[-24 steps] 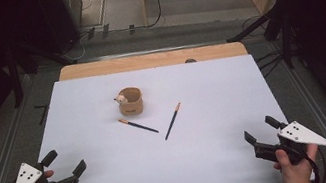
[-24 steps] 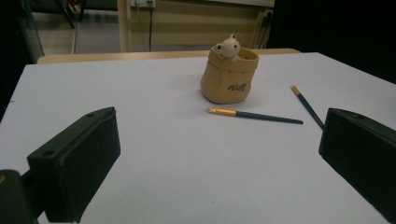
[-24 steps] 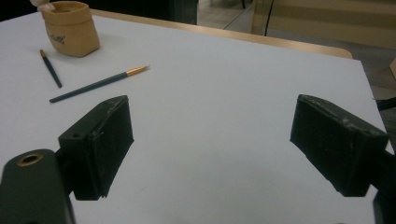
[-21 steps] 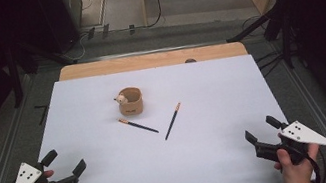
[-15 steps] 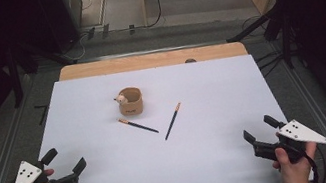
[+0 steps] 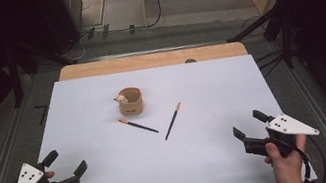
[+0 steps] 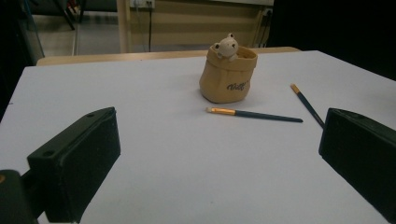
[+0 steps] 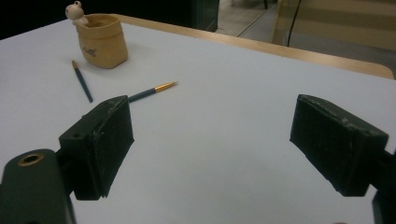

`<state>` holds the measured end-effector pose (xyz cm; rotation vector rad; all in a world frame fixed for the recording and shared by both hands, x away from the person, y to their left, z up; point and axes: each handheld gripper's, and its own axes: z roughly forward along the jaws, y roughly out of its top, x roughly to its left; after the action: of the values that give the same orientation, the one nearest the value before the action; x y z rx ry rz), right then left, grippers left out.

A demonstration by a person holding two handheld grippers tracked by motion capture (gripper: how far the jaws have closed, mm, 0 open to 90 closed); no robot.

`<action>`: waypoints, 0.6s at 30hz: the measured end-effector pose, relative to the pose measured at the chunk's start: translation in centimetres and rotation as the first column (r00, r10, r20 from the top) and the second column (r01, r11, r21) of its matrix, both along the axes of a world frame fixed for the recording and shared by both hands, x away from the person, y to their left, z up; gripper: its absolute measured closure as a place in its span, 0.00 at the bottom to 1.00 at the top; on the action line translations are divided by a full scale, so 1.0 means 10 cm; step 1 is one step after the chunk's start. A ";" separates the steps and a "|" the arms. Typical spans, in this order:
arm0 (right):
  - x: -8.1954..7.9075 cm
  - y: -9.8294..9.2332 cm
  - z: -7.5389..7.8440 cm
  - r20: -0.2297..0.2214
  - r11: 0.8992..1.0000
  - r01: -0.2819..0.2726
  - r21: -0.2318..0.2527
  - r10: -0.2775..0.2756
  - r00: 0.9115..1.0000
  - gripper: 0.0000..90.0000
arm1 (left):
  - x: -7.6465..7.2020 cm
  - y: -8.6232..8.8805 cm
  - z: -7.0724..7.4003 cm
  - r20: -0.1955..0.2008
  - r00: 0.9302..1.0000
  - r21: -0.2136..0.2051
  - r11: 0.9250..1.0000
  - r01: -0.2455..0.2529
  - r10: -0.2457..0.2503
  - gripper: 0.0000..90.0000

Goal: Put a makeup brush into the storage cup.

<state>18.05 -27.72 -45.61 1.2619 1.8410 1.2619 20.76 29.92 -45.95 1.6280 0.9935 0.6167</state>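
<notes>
A tan sack-shaped pot [image 6: 130,101] with a small bear figure on its rim stands upright on the white table top [image 6: 214,163]. In front of it lie two dark paintbrushes with orange ends, one [image 6: 138,126] to the left and one [image 6: 173,120] to the right. My left gripper [image 6: 67,161] is held over the near left corner, open and with nothing in it. My right gripper [image 6: 248,123] is over the near right corner, also open and holding nothing. The left gripper view has the pot [image 7: 228,74] and both brushes [image 7: 254,114] [image 7: 306,103] beyond its gripper [image 7: 219,154]. The right gripper view shows the pot [image 8: 102,41] far off to the left.
A strip of bare wood [image 6: 150,60] runs along the table's far edge. Metal rails [image 6: 4,150] flank both sides. Cables and dark stands sit on the floor behind.
</notes>
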 end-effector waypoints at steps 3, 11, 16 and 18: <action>0.06 0.08 0.03 0.000 1.000 -0.022 0.001 0.022 1.000 0.16 | 0.00 0.00 0.00 0.002 1.000 -0.002 1.000 -0.006 0.006 0.00; 0.24 0.34 0.11 -0.006 0.997 -0.081 -0.016 0.081 0.997 0.16 | -0.01 -0.05 0.01 0.009 1.000 -0.005 1.000 0.011 -0.011 0.00; 0.36 0.49 0.16 -0.009 0.994 -0.106 -0.028 0.106 0.994 0.16 | 0.00 -0.06 0.01 0.008 1.000 -0.004 1.000 0.020 -0.020 0.00; 0.38 0.51 0.17 -0.010 0.994 -0.106 -0.028 0.106 0.994 0.16 | 0.00 -0.05 0.00 0.008 1.000 -0.005 1.000 0.019 -0.019 0.00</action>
<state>21.87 -22.59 -43.90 1.1702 1.9478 1.2824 20.74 29.39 -45.91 1.6279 0.9715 0.6073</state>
